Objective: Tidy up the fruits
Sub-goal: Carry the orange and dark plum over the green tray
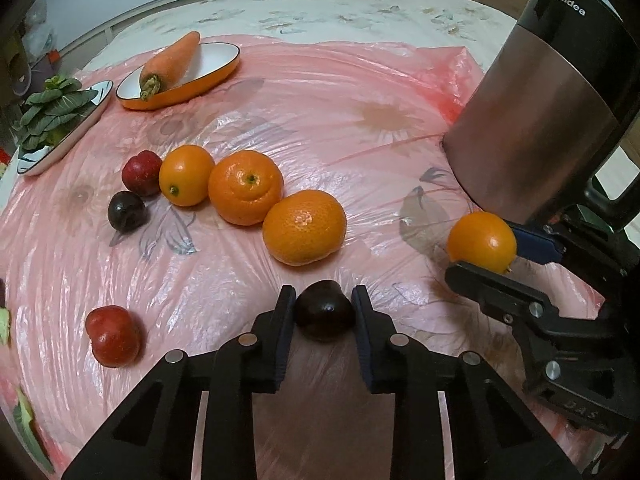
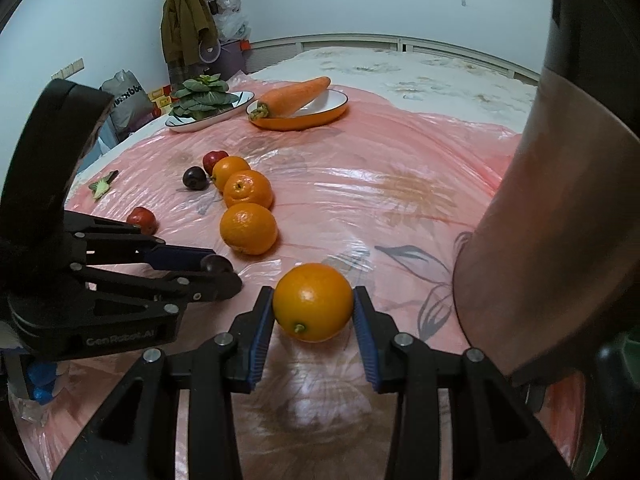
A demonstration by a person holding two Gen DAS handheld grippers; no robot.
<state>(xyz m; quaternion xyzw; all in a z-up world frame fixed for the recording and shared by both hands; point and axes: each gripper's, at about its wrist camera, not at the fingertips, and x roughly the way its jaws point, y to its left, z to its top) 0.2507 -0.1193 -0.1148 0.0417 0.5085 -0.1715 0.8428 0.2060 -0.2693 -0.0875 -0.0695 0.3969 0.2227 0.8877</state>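
Right wrist view: we squeeze a small orange (image 2: 313,302) in our right gripper (image 2: 313,312), near the kettle (image 2: 560,220) at the bed's right edge. Our left gripper (image 1: 325,312) pinches a dark plum (image 1: 325,314). Both reach forward, low over the pink sheet (image 1: 340,112), probably to join the fruit row (image 1: 244,196).

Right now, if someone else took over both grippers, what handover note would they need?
Left gripper: shut on a dark plum.
Right gripper: shut on a small orange, beside the kettle.
Done: three oranges lie in a row on the pink sheet, with a red plum and another dark plum at its far end.
Left: place both held fruits; one red plum sits apart.
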